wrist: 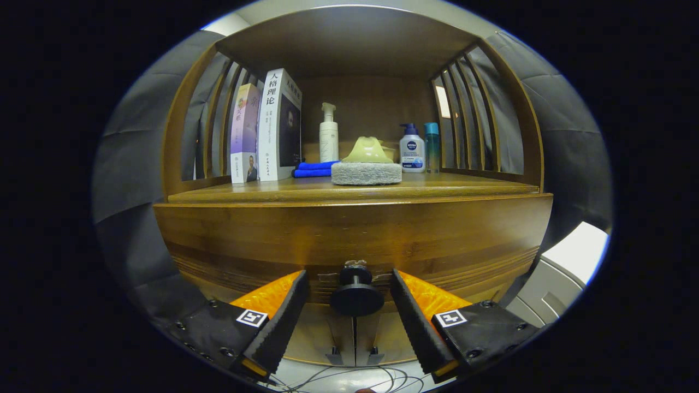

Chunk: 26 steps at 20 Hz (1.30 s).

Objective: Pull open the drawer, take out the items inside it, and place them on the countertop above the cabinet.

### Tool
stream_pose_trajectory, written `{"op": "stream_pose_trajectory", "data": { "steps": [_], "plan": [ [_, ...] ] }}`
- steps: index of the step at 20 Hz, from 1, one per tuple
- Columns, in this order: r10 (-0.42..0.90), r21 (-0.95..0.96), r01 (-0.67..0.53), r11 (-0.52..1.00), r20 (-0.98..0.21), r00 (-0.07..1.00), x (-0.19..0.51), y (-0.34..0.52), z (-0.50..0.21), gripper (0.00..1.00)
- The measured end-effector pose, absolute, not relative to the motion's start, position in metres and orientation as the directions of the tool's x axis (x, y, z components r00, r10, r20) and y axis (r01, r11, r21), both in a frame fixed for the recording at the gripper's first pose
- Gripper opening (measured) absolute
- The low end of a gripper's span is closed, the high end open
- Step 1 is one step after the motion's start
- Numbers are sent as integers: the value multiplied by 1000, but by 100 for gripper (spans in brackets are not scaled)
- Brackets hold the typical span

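claw (356, 305) open, one finger each side of the drawer knob (356, 297), ready to squeeze | drawer (349, 240) looks shut | sponge (366, 172) sits on the table (464, 191)

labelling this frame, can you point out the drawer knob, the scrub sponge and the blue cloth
drawer knob (356, 298), gripper view, on its round front disc, between the open fingers
scrub sponge (366, 172), gripper view, on its grey pad's front face
blue cloth (314, 169), gripper view, on its folded front edge

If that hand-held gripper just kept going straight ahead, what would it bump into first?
Most likely the round black drawer knob, which sits between the open fingers of the hand-held gripper. Just behind it is the wooden drawer front. Exact depth is hard to judge.
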<state>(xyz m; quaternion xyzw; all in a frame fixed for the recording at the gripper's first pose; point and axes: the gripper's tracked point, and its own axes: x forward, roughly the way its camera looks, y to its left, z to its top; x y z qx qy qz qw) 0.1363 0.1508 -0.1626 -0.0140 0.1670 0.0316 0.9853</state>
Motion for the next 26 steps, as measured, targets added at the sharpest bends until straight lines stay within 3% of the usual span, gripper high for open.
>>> {"op": "stream_pose_trajectory", "data": {
  "steps": [10, 26],
  "plan": [
    [34, -55, -56, 997, -346, 938, 134, 144, -162, 97],
    [96, 8, -97, 995, -204, 974, 29, 83, -22, 97]
  ]
}}
